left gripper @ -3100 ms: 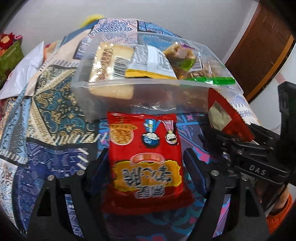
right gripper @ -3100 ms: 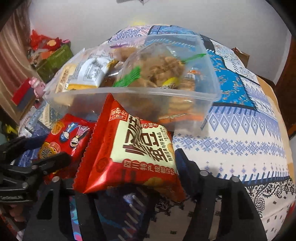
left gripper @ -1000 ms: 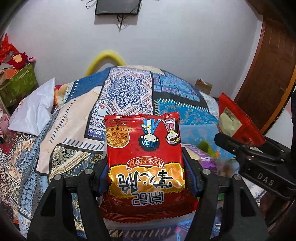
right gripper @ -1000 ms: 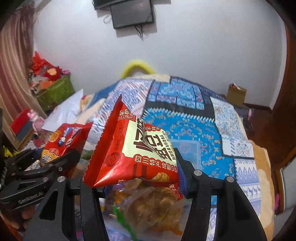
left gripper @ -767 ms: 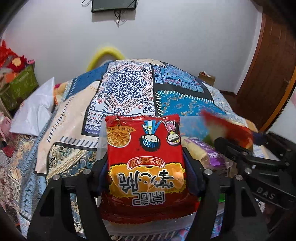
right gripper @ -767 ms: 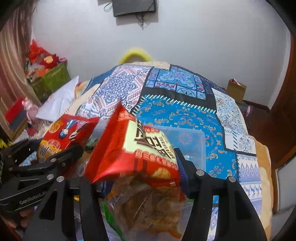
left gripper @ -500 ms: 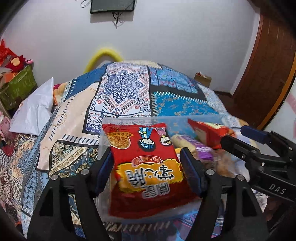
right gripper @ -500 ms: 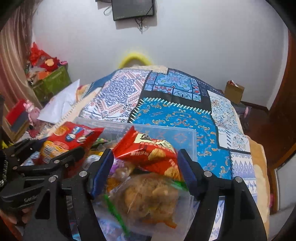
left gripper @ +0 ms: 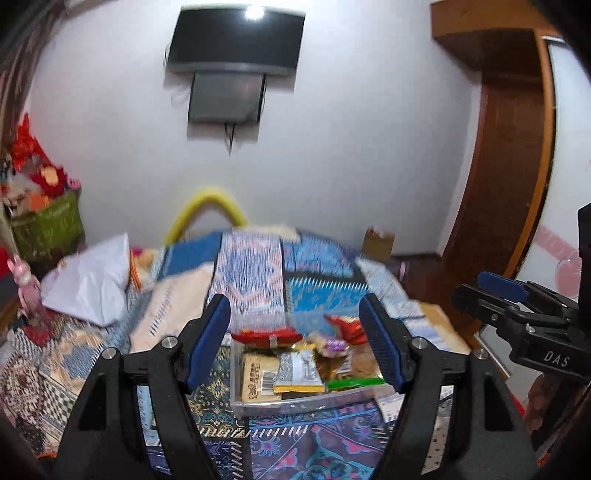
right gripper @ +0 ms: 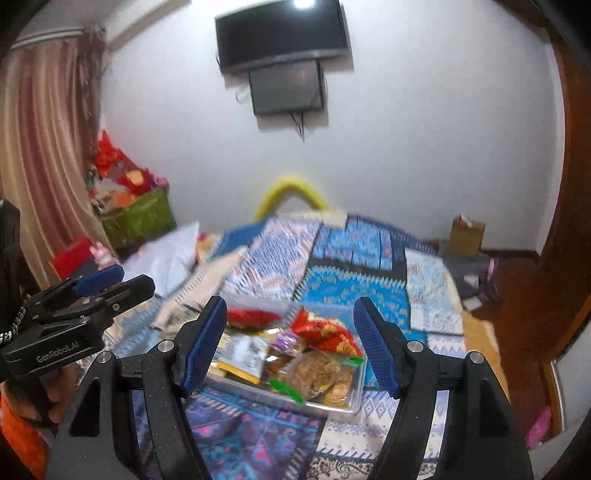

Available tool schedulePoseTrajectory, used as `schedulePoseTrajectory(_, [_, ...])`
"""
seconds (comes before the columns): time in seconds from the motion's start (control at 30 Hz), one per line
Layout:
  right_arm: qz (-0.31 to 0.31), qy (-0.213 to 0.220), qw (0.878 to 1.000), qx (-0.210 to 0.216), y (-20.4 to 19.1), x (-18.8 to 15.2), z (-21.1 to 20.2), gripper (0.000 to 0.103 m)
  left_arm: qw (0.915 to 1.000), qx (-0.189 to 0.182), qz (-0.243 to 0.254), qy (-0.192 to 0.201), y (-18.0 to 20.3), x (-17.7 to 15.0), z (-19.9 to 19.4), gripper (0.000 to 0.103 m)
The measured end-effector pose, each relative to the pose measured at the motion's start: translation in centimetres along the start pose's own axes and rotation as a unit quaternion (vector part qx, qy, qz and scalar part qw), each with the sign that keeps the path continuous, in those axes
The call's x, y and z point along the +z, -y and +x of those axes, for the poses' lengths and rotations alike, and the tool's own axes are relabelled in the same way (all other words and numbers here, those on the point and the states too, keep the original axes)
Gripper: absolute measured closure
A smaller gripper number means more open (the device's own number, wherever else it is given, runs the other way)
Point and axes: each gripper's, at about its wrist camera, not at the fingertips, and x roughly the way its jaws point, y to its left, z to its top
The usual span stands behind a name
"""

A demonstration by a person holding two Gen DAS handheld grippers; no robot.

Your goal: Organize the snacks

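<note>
Both claws are seen spread wide w/ nothing between the blue pads. The left claw [left gripper: 295, 345] is held above the near end of the bed [left gripper: 255, 273], and the clear plastic container [left gripper: 295, 404] is framed between its fingers. The right claw [right gripper: 288, 343] is held likewise, w/ the same container [right gripper: 332, 404] seen below & between its fingers. The container is set on the patterned quilt [right gripper: 351, 291] and is filled w/ snacks: a red noodle packet [left gripper: 266, 336] is laid at the far left, a red chip bag [right gripper: 323, 332] at the far right, a yellow-edged white packet [left gripper: 297, 373] near the middle, and a clear bag of brown snacks [right gripper: 321, 371] w/ a green strip at the near right. A TV [right gripper: 282, 31] is mounted on the far wall. Background is blurred.
</note>
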Motion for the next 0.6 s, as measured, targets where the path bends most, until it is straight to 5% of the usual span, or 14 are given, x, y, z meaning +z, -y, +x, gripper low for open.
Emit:
schedulePoseTrajectory(0.3, [-0.023, 0.087, 0.996, -0.006, -2.6, -0.3, -7.2, 0.000, 0.9955, 0.006, 0.025, 0.091, 1.8, 0.0, -8.9, 0.003])
schedulePoseTrajectory(0.6, [-0.021, 0.097, 0.995, -0.007, -3.0, -1.4, -8.8, 0.000, 0.9956, -0.003, 0.016, 0.093, 2.5, -0.9, -11.3, 0.003])
